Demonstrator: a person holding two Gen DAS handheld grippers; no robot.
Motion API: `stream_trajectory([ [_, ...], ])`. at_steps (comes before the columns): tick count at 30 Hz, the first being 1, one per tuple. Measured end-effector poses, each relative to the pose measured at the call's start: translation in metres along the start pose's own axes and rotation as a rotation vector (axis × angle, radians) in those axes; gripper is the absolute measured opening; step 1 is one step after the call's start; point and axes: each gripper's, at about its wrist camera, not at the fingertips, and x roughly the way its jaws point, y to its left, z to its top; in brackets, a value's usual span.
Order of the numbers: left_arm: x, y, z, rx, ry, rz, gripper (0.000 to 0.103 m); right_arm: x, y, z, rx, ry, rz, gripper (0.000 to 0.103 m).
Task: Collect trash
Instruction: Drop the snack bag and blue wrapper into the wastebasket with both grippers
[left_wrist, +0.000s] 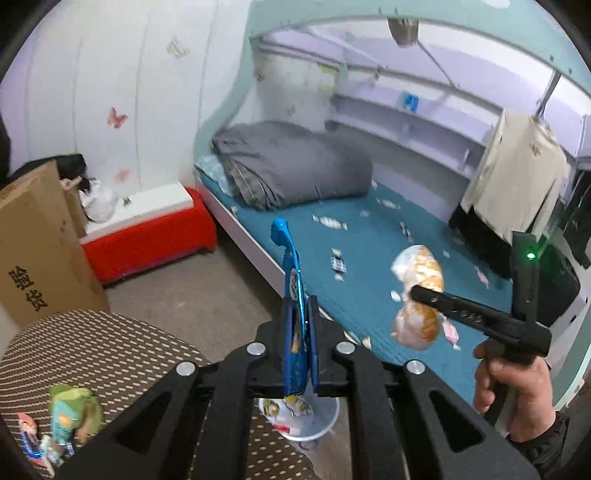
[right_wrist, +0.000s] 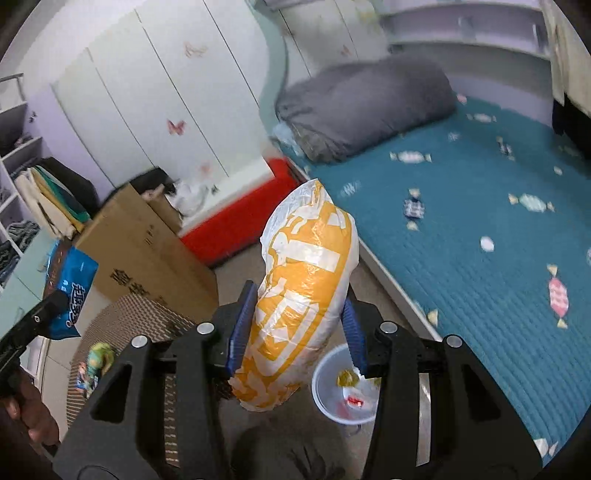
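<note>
**me:** Carrying two bits of trash at once right now. My left gripper (left_wrist: 300, 325) is pinched tight on a flat blue wrapper (left_wrist: 291, 280) that sticks straight up out of the jaws. My right gripper (right_wrist: 297, 332) has a puffy orange-and-white bag (right_wrist: 303, 295) squeezed between its blue pads (right_wrist: 242, 328). Both are hanging over the floor beside the bed (right_wrist: 480, 229).

**other:** So how much is left?

**me:** A fair bit, I'd guess. There's a clear plastic bowl (right_wrist: 345, 387) on the floor just below with scraps already in it, so probably that's where these go. More wrappers (left_wrist: 62, 421) are sitting on the patterned round seat (left_wrist: 110, 350), untouched. The candy shapes on the bed look like the sheet's print, though a few could be real, can't tell.
</note>
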Motion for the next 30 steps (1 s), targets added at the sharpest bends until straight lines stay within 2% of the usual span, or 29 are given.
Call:
stream_trajectory([
  [11,0.105,-0.026,-0.033,0.041,0.22,-0.012,0.008,0.107,-0.045,-0.043,0.084,0.237,0.0,0.048],
  [13,0.125,-0.03,-0.039,0.047,0.262,-0.012,0.008,0.124,-0.053,-0.049,0.1,0.273,0.005,0.061],
  [14,0.132,-0.031,-0.042,0.051,0.277,-0.01,0.008,0.131,-0.057,-0.053,0.113,0.29,0.005,0.073],
  [15,0.143,-0.033,-0.045,0.054,0.302,-0.008,0.008,0.135,-0.059,-0.055,0.125,0.302,0.009,0.078],
  [18,0.161,-0.034,-0.052,0.063,0.346,-0.006,0.008,0.139,-0.071,-0.059,0.172,0.311,0.013,0.079],
  [25,0.194,-0.044,-0.059,0.088,0.424,-0.025,0.011,0.119,-0.085,-0.053,0.212,0.259,0.011,0.081],
  [27,0.203,-0.046,-0.061,0.096,0.452,-0.021,0.043,0.113,-0.088,-0.05,0.219,0.241,0.01,0.084],
  [28,0.204,-0.045,-0.061,0.094,0.451,-0.001,0.08,0.11,-0.089,-0.049,0.222,0.233,0.007,0.084],
  [29,0.202,-0.045,-0.06,0.093,0.437,0.021,0.094,0.108,-0.091,-0.048,0.225,0.228,0.006,0.084],
  [30,0.199,-0.044,-0.059,0.093,0.407,0.043,0.094,0.105,-0.092,-0.047,0.227,0.222,0.007,0.085],
])
